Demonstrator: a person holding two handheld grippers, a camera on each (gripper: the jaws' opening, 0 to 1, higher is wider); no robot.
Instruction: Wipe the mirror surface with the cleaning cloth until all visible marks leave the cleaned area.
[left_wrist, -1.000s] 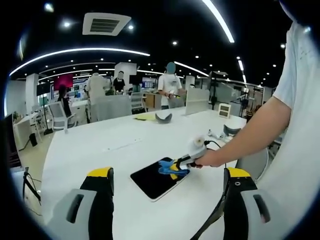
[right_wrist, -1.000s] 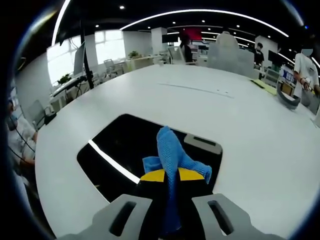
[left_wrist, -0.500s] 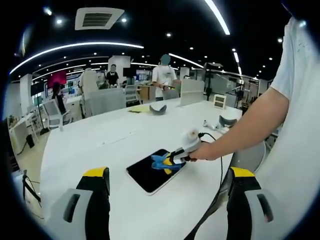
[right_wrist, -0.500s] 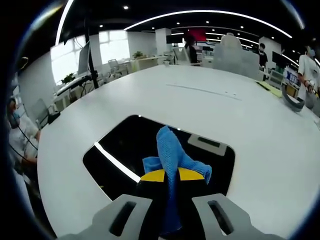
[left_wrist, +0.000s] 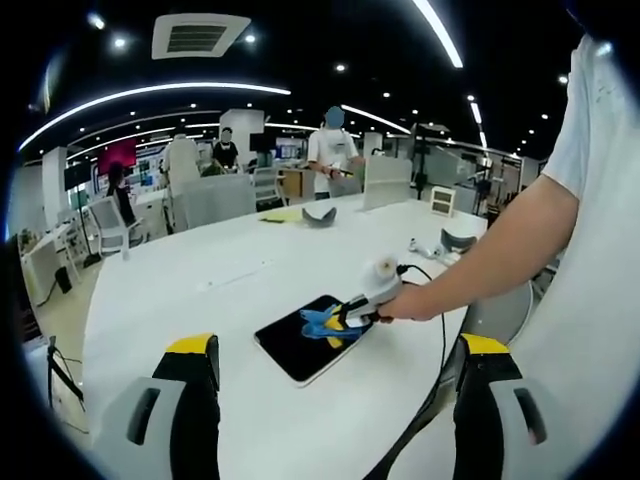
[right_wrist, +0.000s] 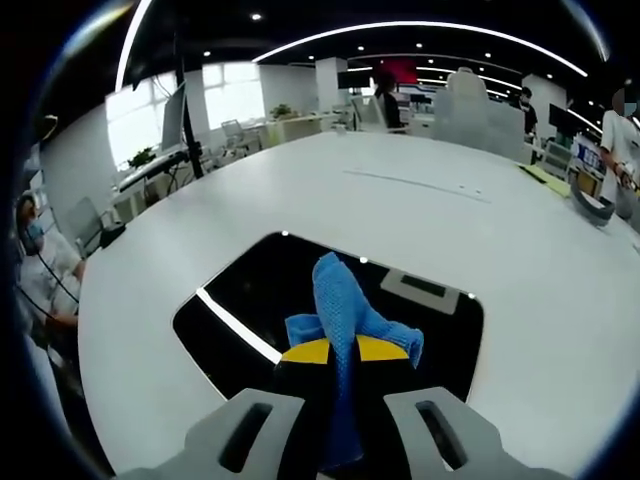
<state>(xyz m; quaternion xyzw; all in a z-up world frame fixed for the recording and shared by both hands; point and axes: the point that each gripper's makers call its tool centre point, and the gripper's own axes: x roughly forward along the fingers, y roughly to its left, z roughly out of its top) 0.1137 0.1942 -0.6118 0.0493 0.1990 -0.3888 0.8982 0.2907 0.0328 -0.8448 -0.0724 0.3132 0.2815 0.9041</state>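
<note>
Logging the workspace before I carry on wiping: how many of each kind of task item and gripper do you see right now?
Mirror: 1
Blue cleaning cloth: 1, clamped in the right gripper
Grippers: 2, the right gripper and the left gripper, which is open and holds nothing
Total: 4

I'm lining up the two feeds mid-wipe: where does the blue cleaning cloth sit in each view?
Left gripper view: the blue cleaning cloth is just below centre, held in the right gripper over the dark rectangular mirror.
Right gripper view: the cloth rises at bottom centre from that view's own jaws.
Shared landmark: the mirror on the white table.
</note>
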